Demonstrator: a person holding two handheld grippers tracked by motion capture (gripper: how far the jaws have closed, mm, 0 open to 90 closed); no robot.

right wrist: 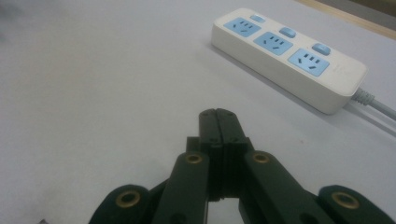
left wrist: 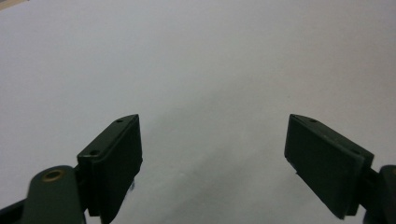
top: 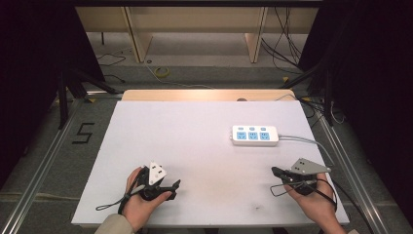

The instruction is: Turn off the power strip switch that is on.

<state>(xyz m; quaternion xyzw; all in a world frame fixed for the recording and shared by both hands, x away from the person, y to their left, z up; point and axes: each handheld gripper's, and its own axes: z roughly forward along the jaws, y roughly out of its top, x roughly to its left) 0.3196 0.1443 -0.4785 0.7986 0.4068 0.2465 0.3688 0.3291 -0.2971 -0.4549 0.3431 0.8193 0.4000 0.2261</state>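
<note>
One power strip [top: 254,135], three sockets; left gripper [left wrist: 212,154] wide apart, right gripper [right wrist: 218,122] closed empty.

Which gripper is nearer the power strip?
Right. The right gripper sits just in front of the power strip; the left gripper is well off to its left.

My bench [top: 195,146] is a white board with a strip of pale wood [top: 204,94] along its far edge. Grey floor [top: 44,146] lies around it, marked with a black "5" [top: 84,132] to my left. Metal rails [top: 34,170] run down both sides. Beyond stands light wooden furniture [top: 195,24], with loose cables [top: 287,44] and a yellow coil [top: 162,72] on the floor. Dark curtains [top: 370,73] close in either side.
</note>
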